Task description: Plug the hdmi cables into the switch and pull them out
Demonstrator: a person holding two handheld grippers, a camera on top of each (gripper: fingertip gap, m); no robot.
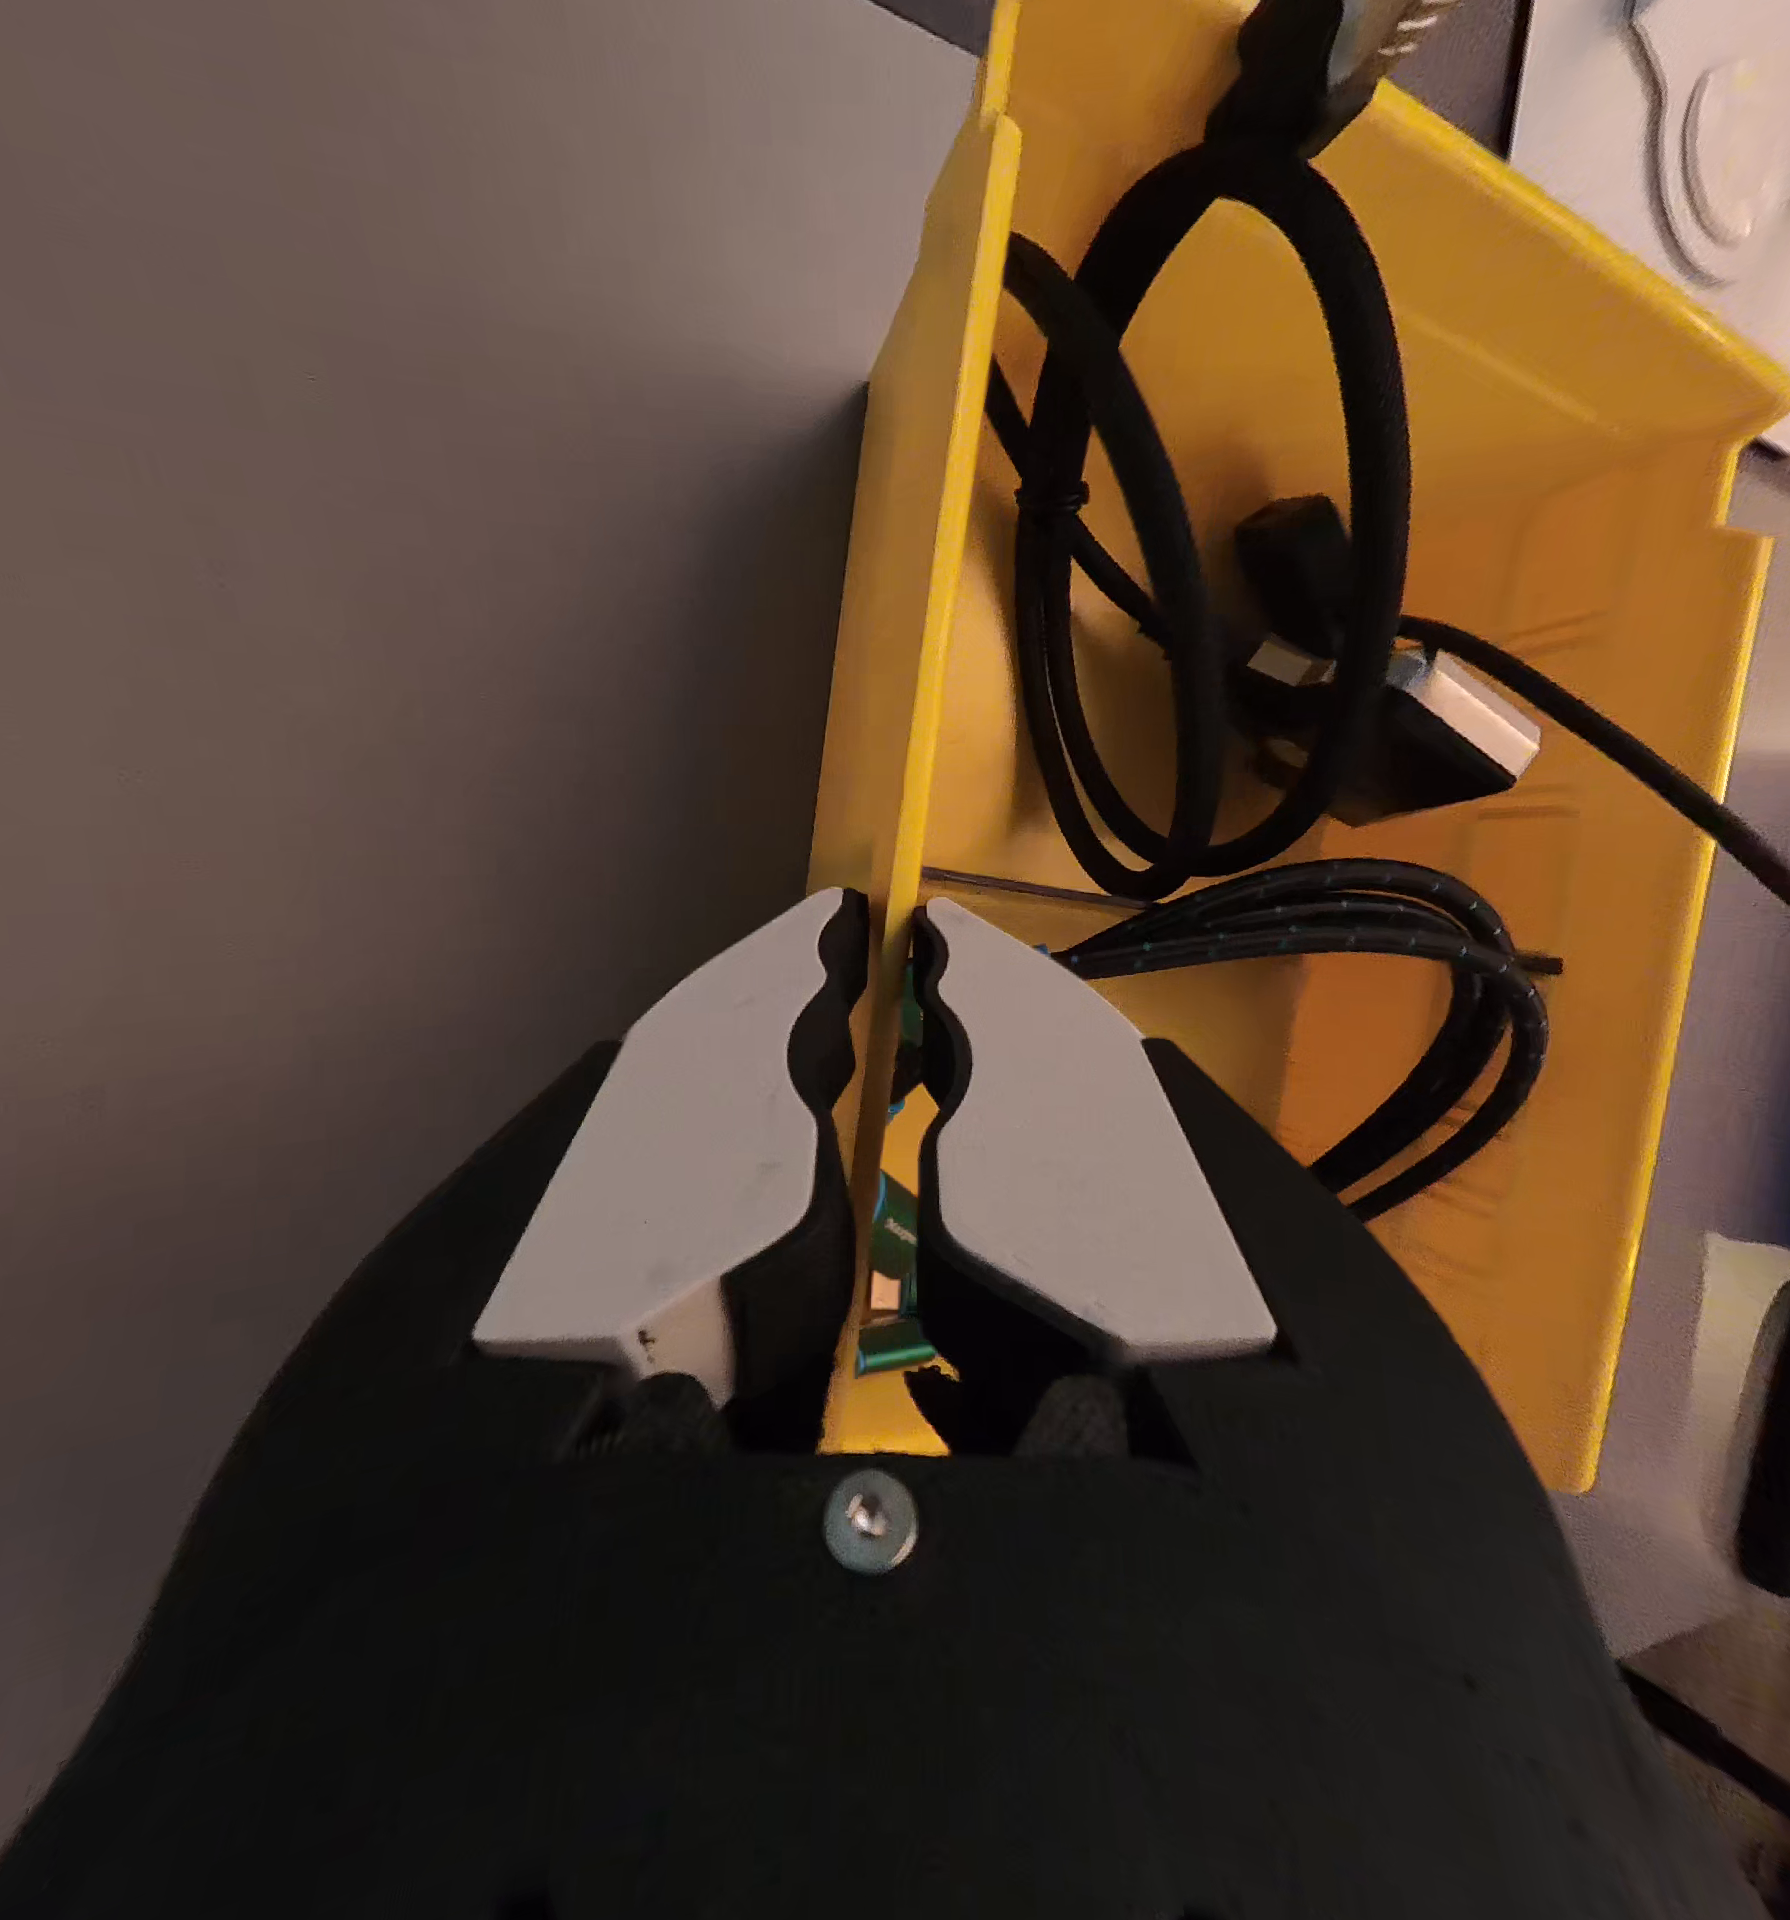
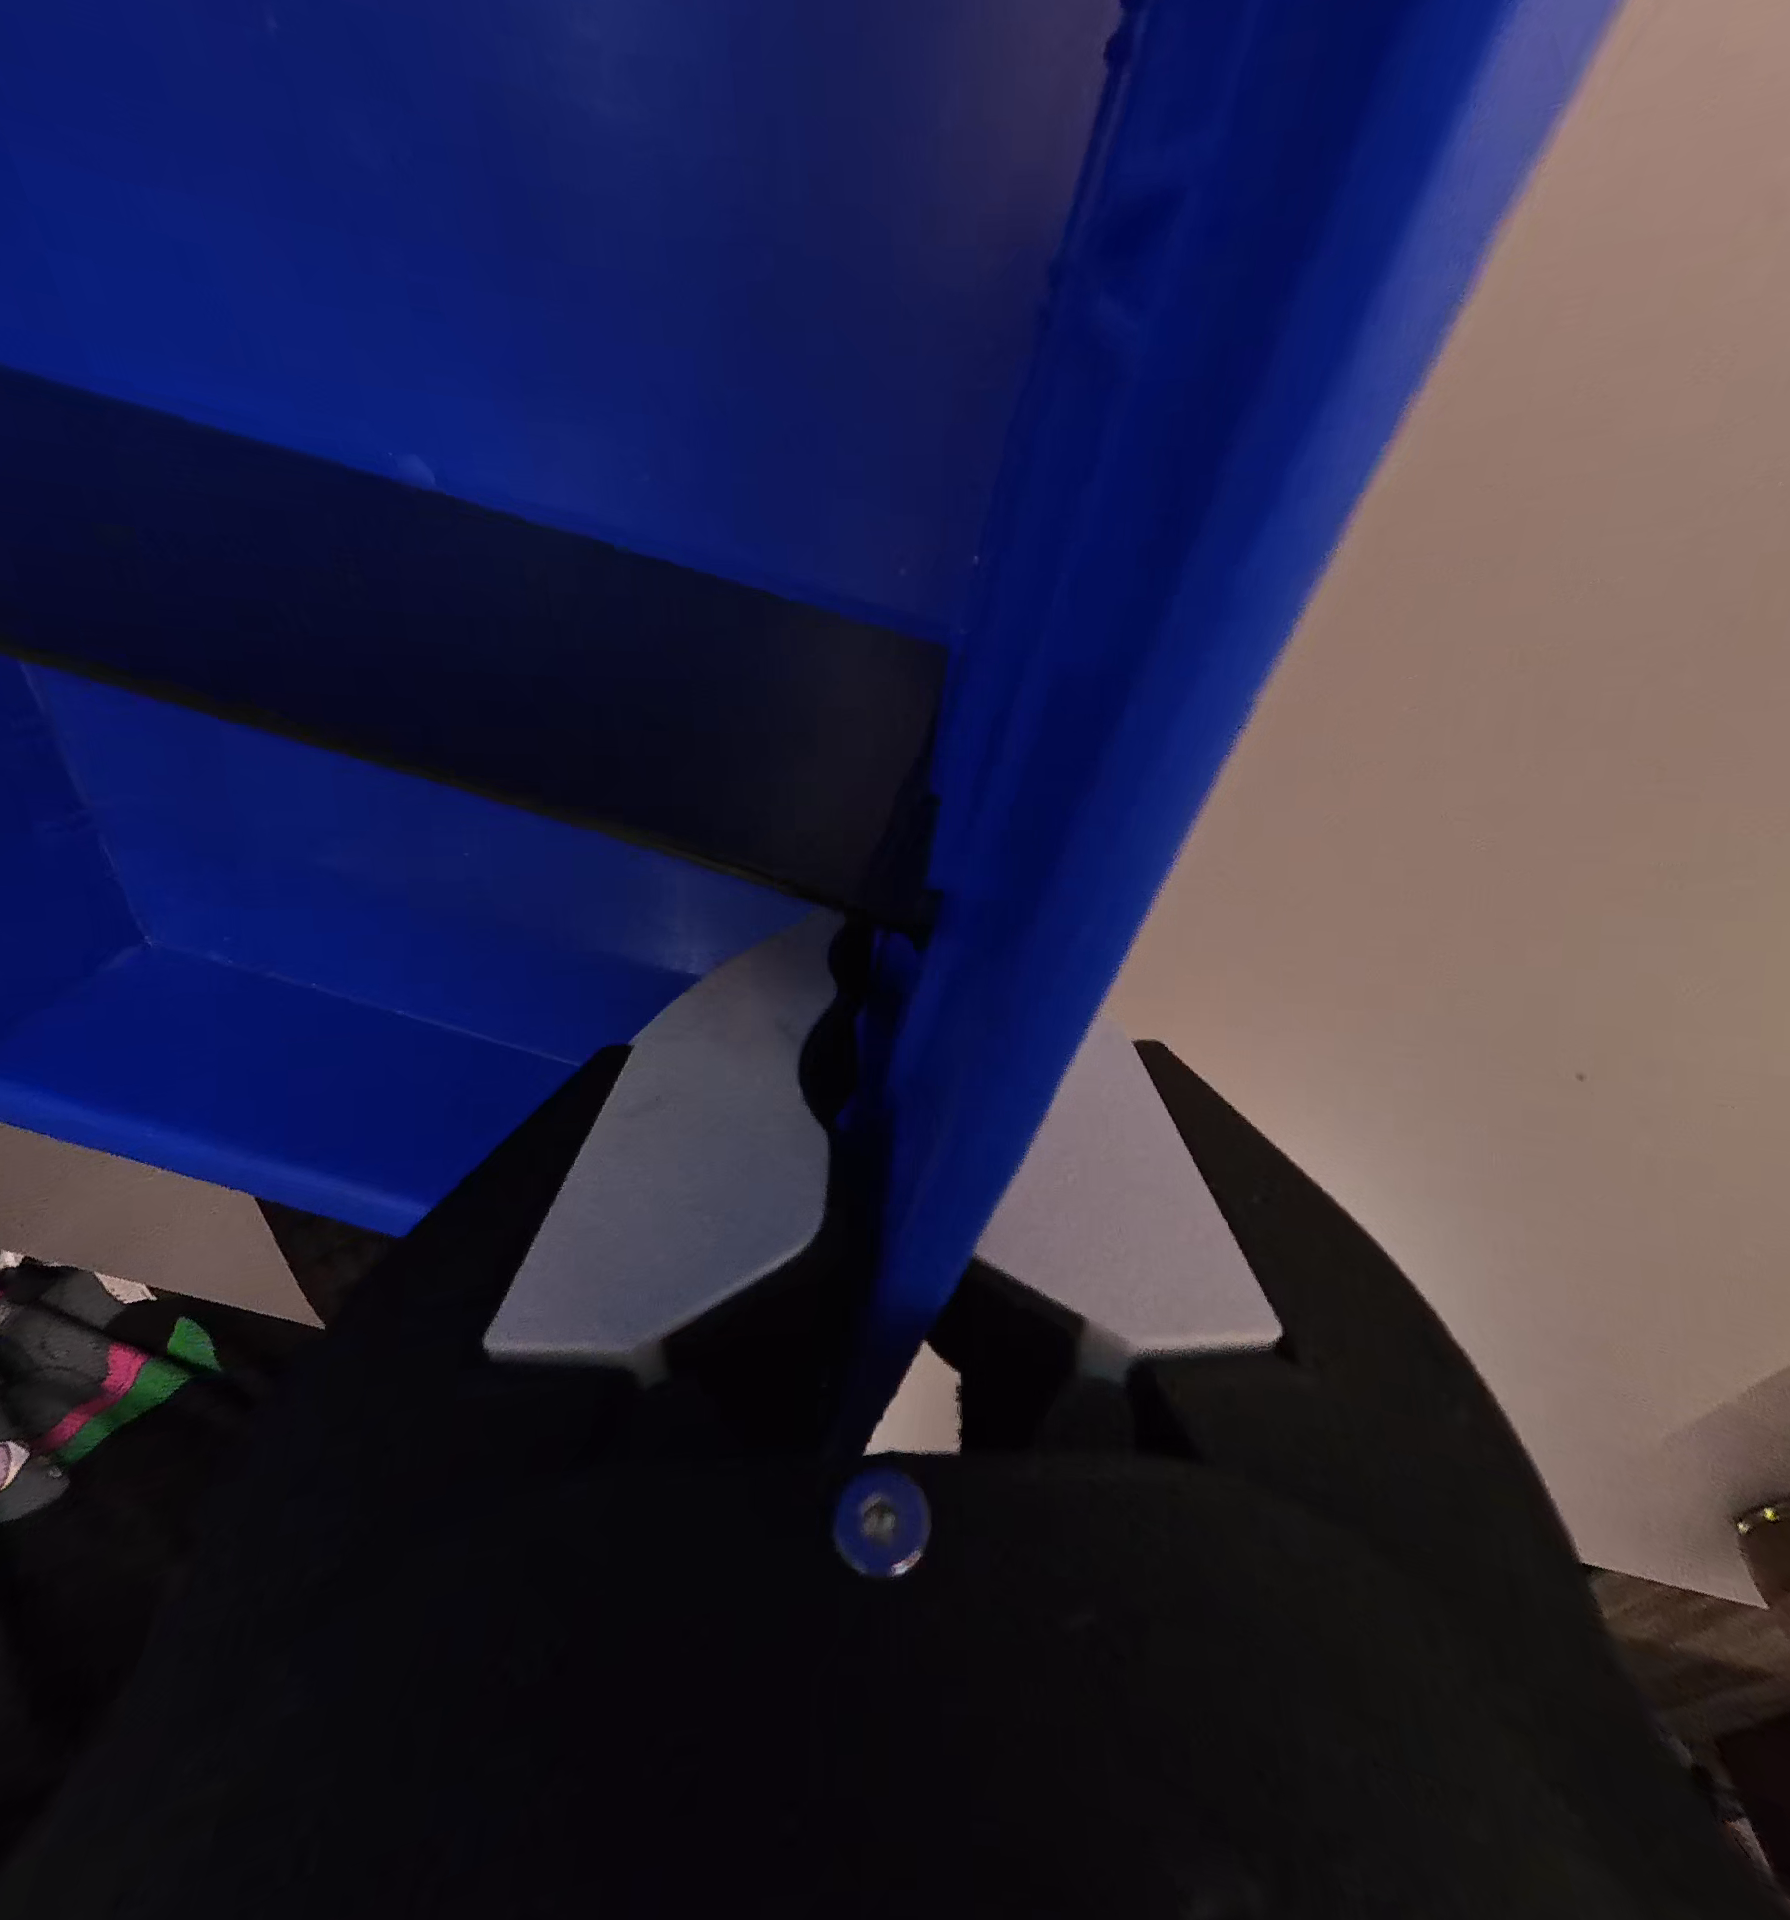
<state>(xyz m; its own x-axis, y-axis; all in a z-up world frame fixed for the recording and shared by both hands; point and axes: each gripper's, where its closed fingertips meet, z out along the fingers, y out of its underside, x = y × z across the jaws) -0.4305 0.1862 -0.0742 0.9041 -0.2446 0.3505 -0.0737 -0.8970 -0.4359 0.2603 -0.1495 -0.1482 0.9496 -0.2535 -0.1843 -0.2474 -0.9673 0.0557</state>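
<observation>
Two bins: the left gripper pinches the yellow bin wall, two cable coils inside. The right gripper clamps the blue bin wall; bare table lies left.

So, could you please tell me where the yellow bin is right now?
In the left wrist view, the yellow bin fills the right of centre, its side wall clamped by the left gripper, with coiled black cables inside.

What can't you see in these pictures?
- Left wrist view: the left gripper clamps the yellow bin wall, hiding most of a green thing behind its fingers.
- Right wrist view: the blue bin wall hides the right gripper's far finger.
- No switch shows in either view.
</observation>
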